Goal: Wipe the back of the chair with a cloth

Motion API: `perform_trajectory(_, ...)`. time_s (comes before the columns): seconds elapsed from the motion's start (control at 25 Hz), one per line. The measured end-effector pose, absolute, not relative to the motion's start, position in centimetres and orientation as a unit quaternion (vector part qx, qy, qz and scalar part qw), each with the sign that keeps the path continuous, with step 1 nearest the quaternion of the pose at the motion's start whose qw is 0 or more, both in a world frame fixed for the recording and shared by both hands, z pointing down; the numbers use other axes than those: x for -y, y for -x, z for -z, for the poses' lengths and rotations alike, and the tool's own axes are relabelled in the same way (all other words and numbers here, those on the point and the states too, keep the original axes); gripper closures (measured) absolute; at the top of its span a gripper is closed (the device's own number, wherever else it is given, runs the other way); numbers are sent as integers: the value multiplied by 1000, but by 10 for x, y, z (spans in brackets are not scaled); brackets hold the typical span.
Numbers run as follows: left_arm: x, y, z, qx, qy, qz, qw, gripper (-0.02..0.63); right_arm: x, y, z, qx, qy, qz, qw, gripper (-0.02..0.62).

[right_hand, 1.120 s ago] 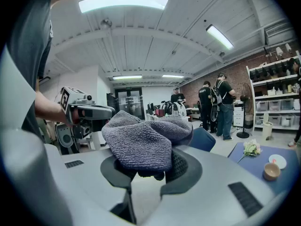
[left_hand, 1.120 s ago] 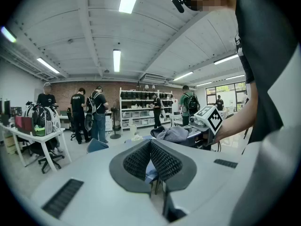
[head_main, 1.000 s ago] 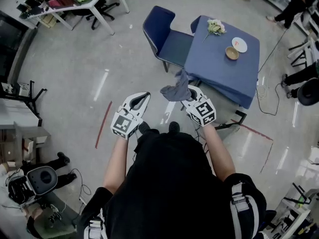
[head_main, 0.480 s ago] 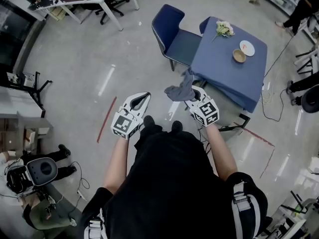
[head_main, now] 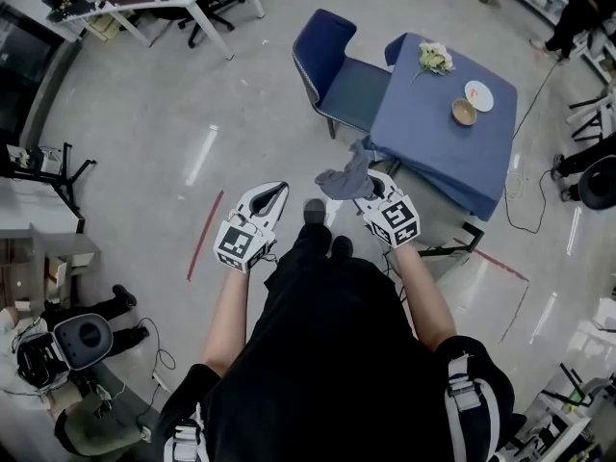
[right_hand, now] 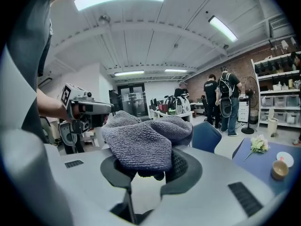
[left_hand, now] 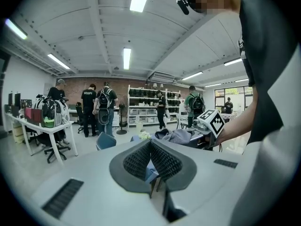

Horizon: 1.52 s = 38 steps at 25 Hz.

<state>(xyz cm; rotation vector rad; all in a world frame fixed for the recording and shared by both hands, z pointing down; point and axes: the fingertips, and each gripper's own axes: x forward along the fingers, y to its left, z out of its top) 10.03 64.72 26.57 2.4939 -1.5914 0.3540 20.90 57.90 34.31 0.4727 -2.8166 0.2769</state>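
The crumpled grey terry cloth [right_hand: 143, 140] is pinched in the right gripper's [head_main: 369, 183] jaws and drapes over them. The blue padded chair [head_main: 332, 61] stands well ahead of those jaws, apparently touching the blue-draped counter [head_main: 433, 138]. The left gripper's [head_main: 272, 195] jaws are pressed together, empty.

The left gripper [left_hand: 150, 144] has its jaws pressed together, nothing between them. Beyond it, the right gripper [left_hand: 201, 133] carries a grey cloth [left_hand: 181, 136]; a blue chair [left_hand: 106, 141] stands farther back.

light: bright ceiling tubes [left_hand: 126, 58] | glare: floor [head_main: 199, 158] streaks | edges: fisheye-bent, dark corners
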Motion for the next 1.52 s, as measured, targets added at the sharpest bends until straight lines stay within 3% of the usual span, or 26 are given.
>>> perform_trajectory(1.52, -422, 46, -289, 434, -891, -107, 77, 583, -393, -83, -356, 939, -277, -107, 174, 462)
